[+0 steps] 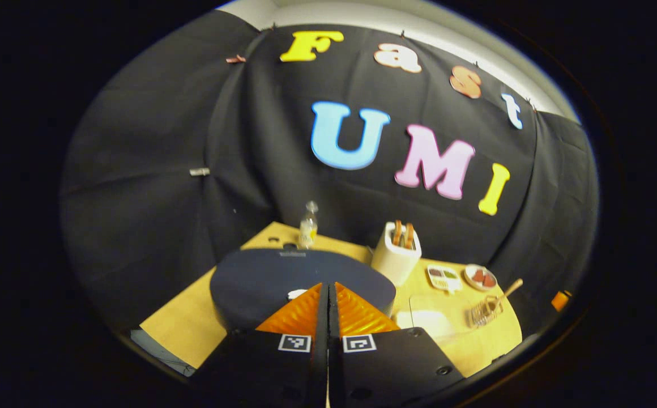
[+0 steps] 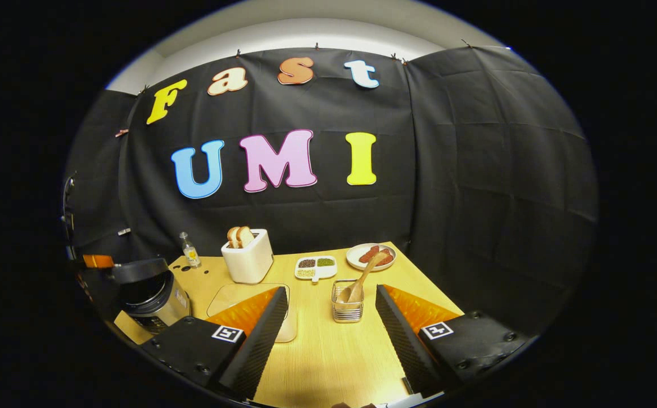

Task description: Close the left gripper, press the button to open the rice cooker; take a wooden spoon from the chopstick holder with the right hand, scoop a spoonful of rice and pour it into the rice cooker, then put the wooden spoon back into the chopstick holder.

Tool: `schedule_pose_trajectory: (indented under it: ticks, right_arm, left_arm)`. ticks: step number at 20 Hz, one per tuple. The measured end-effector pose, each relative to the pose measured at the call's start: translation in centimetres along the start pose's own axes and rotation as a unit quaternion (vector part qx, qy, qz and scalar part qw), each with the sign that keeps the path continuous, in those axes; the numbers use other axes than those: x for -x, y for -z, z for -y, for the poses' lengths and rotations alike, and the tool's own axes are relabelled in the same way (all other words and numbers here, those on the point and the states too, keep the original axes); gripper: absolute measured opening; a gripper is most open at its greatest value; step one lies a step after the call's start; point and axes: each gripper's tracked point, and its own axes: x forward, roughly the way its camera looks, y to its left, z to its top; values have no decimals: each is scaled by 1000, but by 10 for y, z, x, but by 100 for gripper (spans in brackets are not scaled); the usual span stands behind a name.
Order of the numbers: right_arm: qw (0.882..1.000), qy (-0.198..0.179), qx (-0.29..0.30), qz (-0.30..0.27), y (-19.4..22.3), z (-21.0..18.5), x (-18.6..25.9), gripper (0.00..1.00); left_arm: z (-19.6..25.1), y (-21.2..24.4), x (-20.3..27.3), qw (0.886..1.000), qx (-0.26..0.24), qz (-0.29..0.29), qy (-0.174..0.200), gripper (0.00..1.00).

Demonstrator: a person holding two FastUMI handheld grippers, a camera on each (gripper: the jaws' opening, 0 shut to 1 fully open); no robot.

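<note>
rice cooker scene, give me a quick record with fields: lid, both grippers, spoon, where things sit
lid: rice cooker lid up in the right gripper view
left gripper: jaws shut, over the dark lid
right gripper: jaws open, empty, facing the holder
spoon: standing in the holder
toaster: behind, bread in it
plate: back right

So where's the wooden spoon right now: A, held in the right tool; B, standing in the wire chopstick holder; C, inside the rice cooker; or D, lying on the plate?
B: the right gripper view shows the wooden spoon standing in the wire chopstick holder, ahead of the open right tool, which holds nothing.
</note>
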Motion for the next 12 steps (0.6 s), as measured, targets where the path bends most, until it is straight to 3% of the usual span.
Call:
schedule_pose_trajectory:
  ticks: [2, 4, 5, 6, 8, 9, 11, 12]
  right_arm:
    - [1000, -5, 1, 2, -4, 4, -14, 98]
    - [1000, -6, -3, -1, -4, 11, -28, 98]
    - [1000, -7, -11, -5, -5, 14, -35, 98]
    - [1000, -6, -19, -8, -5, 19, -43, 98]
    - [999, -2, -33, -17, -3, 29, -61, 98]
    - [999, 0, -39, -25, 1, 34, -70, 98]
    - [996, 10, -61, -59, 14, 48, -88, 98]
    - [994, 14, -76, -76, 20, 54, -97, 98]
  left_arm:
    - [5, -36, 10, 998, -16, 58, -16, 8]
    - [10, -49, 17, 997, -24, 70, -25, 10]
    - [9, -46, 19, 997, -27, 72, -31, 6]
    - [13, -43, 22, 997, -28, 68, -29, 19]
    - [17, -37, 24, 997, -21, 64, -38, 30]
    - [22, -36, 26, 997, -15, 66, -38, 50]
    - [33, -29, 30, 997, -16, 64, -34, 55]
    - [40, -23, 31, 997, -21, 62, -32, 68]
